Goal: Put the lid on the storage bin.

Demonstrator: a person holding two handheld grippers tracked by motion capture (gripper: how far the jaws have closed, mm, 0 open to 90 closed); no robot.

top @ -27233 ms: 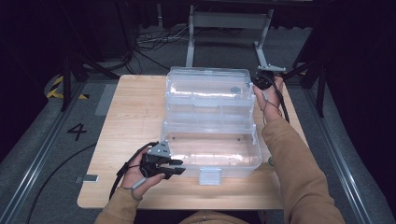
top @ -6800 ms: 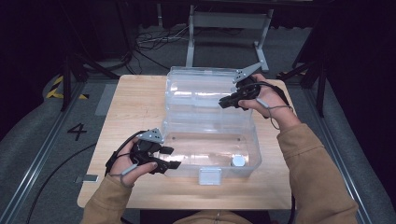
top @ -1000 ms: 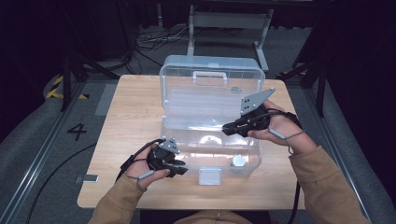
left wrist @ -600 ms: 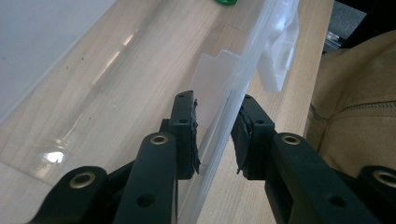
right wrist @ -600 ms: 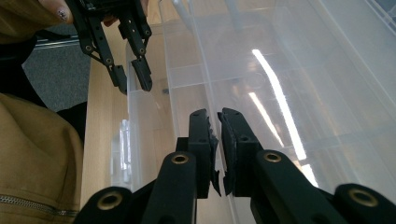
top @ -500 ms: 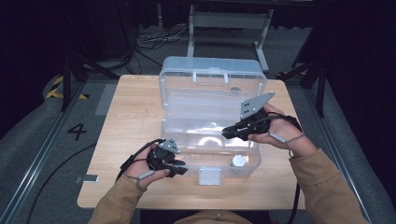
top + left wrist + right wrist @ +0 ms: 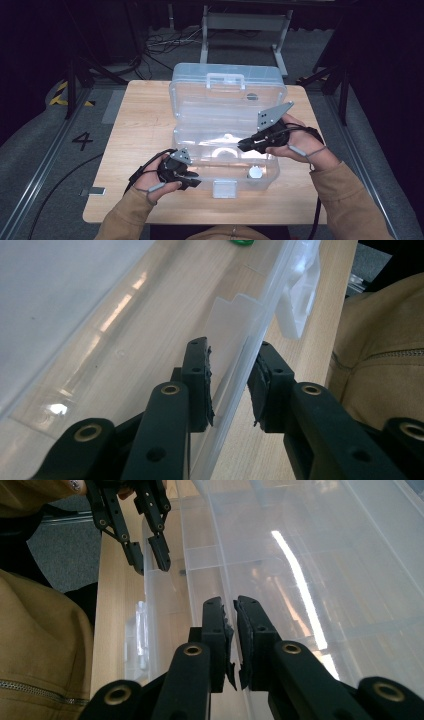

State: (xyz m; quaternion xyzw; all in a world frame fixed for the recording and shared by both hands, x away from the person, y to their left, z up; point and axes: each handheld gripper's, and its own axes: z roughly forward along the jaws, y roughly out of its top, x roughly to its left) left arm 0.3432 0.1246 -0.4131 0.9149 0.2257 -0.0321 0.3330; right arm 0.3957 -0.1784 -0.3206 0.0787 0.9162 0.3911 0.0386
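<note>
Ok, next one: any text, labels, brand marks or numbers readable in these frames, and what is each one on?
"4": a dark digit marked on the grey floor, left of the wooden table, in the high view.
The clear plastic box carries no label or brand mark that can be read.
Neither gripper view has any lettering.

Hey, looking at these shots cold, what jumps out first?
The big clear plastic storage box in the middle of the light wooden table, its lid standing open toward the far side. The left gripper straddles the box's near wall at its front left corner, jaws either side of the plastic. The right gripper reaches over the box's right side, jaws nearly together, above a small white round object on the box floor.
</note>
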